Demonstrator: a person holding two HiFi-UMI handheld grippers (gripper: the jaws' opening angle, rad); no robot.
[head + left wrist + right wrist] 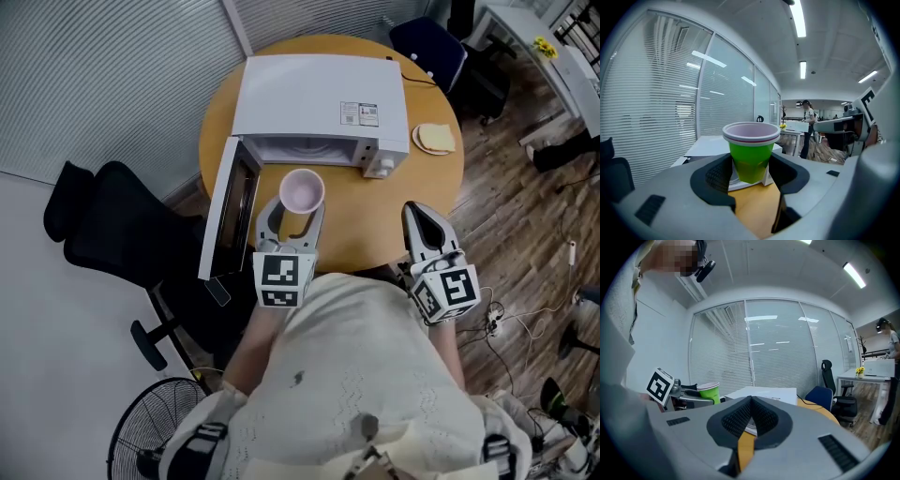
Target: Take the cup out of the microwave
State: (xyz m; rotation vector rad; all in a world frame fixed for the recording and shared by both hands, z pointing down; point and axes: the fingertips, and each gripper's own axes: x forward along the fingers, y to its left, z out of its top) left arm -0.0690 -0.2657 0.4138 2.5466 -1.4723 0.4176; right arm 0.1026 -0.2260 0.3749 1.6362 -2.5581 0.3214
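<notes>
A green cup with a pale pink inside sits upright between the jaws of my left gripper, which is shut on its sides. It is outside the white microwave, just in front of the open cavity, over the round wooden table. The microwave door stands swung open to the left. In the left gripper view the cup fills the gap of the gripper. My right gripper hangs at the table's near right edge, shut and holding nothing. From there the cup shows at left.
A flat tan item on a plate lies right of the microwave. A black office chair stands left of the door, a blue chair behind the table, a fan on the floor at bottom left.
</notes>
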